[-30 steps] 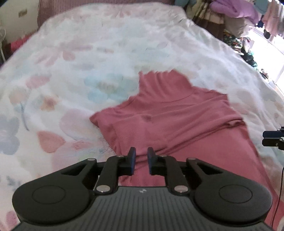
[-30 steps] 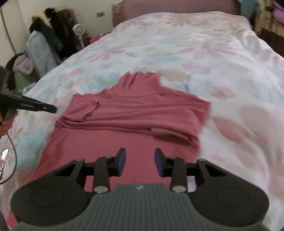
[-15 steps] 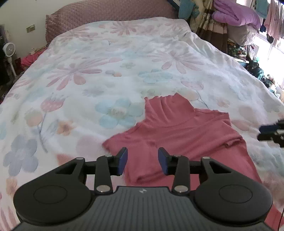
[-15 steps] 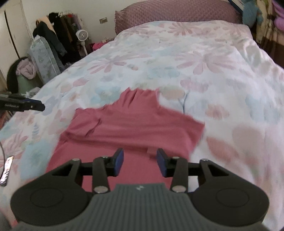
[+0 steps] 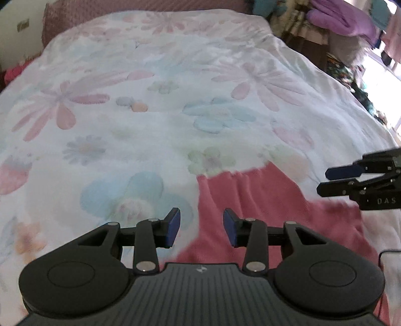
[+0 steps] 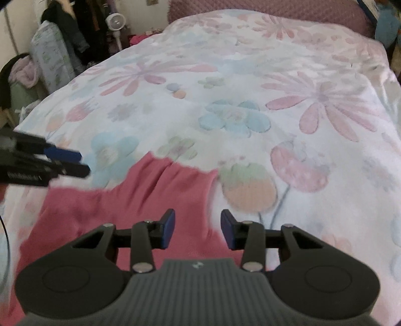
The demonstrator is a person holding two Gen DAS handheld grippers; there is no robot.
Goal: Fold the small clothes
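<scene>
A pink high-neck top point(image 5: 270, 205) lies flat on the floral bedspread point(image 5: 160, 105), its collar pointing away from me; it also shows in the right wrist view point(image 6: 155, 195). My left gripper point(image 5: 201, 229) is open and empty, hovering above the top's left shoulder edge. My right gripper point(image 6: 196, 230) is open and empty above the top's right shoulder edge. Each gripper shows in the other's view: the right one point(image 5: 351, 179) and the left one point(image 6: 65, 161). The top's lower part is hidden under the gripper bodies.
The bedspread point(image 6: 275, 105) runs to a purple headboard point(image 6: 275, 12). Piled clothes and bedding point(image 5: 338, 22) stand beyond the bed's right side. A fan point(image 6: 115, 22), hanging dark clothes and bags point(image 6: 50, 55) stand beyond its left side.
Both grippers have lifted and tilted up off the top, so more of the bed shows. The left jaws have opened from nearly closed to wide. The top lies still.
</scene>
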